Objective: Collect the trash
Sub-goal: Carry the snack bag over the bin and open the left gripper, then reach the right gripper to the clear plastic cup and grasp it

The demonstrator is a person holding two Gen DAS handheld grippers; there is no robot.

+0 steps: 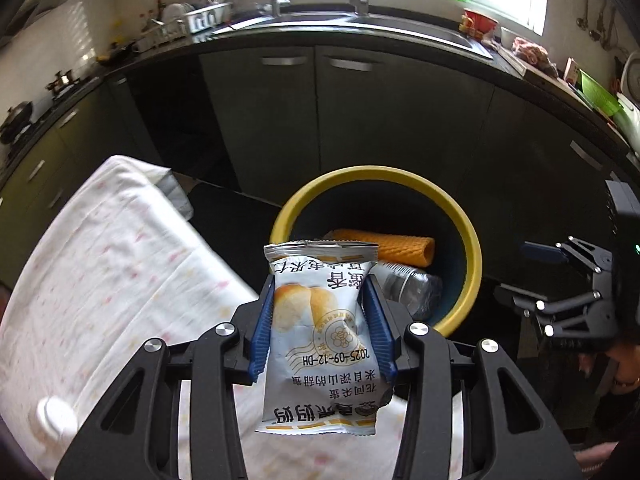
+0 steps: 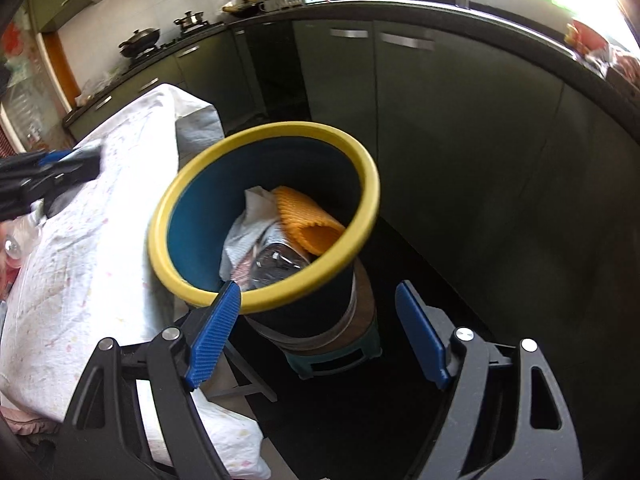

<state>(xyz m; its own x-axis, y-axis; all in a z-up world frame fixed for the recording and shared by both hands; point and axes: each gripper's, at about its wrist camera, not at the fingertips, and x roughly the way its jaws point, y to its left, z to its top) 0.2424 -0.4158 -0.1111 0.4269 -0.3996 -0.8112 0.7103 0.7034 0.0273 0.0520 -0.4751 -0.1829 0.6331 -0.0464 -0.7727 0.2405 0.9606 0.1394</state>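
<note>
One snack packet (image 1: 320, 320) clamped in left gripper (image 1: 322, 304), right gripper (image 2: 320, 320) spread empty, one yellow-rimmed bin (image 2: 360, 216)

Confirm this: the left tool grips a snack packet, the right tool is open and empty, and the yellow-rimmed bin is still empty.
Not quite. The bin already holds trash: an orange corrugated roll, crumpled paper and a clear plastic bottle, as the right wrist view shows. The left tool does grip the snack packet; the right tool is open and empty.
</note>
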